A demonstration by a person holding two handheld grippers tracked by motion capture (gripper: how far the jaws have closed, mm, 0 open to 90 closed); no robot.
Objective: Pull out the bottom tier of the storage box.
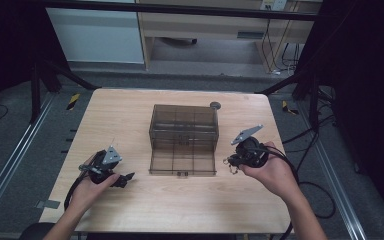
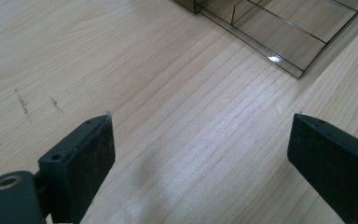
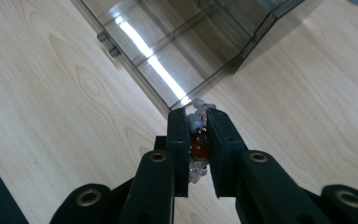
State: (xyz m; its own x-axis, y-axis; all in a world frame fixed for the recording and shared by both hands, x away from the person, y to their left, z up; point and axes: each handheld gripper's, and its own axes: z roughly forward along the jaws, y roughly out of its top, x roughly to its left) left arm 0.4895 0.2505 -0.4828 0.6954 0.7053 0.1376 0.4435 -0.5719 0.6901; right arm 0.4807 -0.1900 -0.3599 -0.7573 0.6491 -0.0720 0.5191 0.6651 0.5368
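Beads [image 3: 198, 135] sit clenched in your right gripper [image 1: 233, 162], just right of the smoky compartment box [image 1: 183, 131] on the worktop [image 1: 130, 210], nearer than your released left gripper [image 2: 200, 158].

The light wooden table [image 1: 130, 210] stands on a grey floor [image 1: 10, 130]. Beyond the table's far edge, a pale wooden desk [image 1: 205, 22] sits against the back, with a white panel [image 1: 97, 35] just to its left. Black curtains [image 1: 10, 40] close in the table's left and right sides. Metal rails [image 1: 10, 165] run along the floor on either side of the table. Black cables [image 1: 320, 130] trail on the floor right of the table, and yellow-black tape marks [image 1: 73, 101] lie near its far corners.
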